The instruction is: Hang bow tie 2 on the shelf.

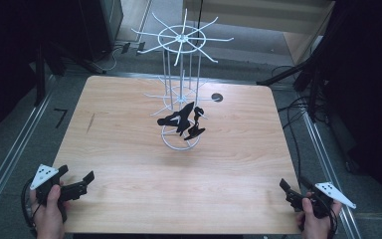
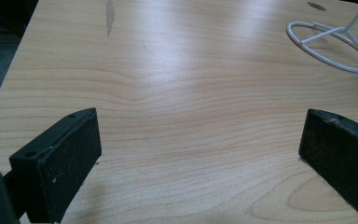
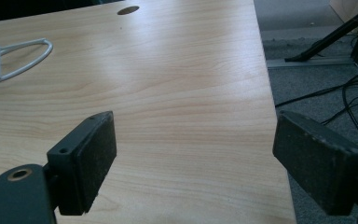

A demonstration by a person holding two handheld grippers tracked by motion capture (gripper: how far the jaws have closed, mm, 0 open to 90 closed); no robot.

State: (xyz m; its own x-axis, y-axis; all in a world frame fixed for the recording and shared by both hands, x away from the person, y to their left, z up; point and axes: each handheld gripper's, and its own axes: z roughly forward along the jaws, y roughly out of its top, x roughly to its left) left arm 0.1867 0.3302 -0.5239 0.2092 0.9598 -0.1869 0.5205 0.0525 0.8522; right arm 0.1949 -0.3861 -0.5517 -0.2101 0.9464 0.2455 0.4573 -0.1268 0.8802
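A pale wooden table (image 1: pixel 129 164) stands on grey floor (image 1: pixel 10 134); a white wire rack (image 1: pixel 181 99) holds black glasses (image 1: pixel 184 121). Left gripper (image 1: pixel 75 180) and right gripper (image 1: pixel 287 189), near corners, gape wide.

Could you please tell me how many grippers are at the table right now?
2. The left gripper is at the table's near left corner, the right gripper at its near right corner. Both have jaws wide apart and empty.
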